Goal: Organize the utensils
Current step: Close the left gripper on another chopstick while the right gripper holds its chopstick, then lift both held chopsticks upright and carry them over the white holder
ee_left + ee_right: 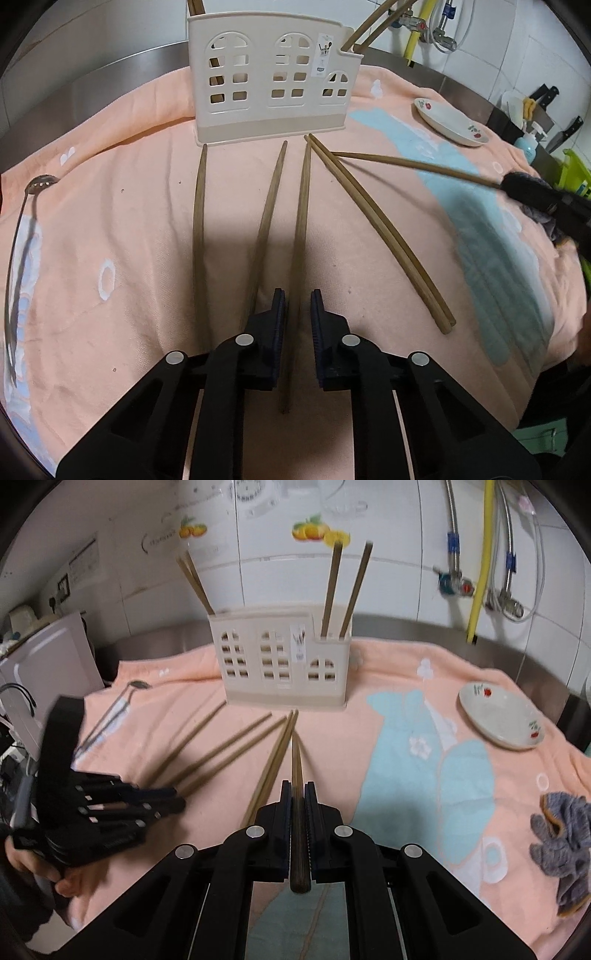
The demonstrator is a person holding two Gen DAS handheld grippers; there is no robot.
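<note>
A chopstick is clamped between the narrow jaws of the right gripper, its tip pointing toward the holder. Another chopstick, lying on the towel, is pinched by the left gripper. The holder's label cannot be read.

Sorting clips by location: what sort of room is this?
Most likely a home kitchen: a tiled wall with water valves and hoses, a knife block on the steel counter, and a utensil holder with chopsticks.
</note>
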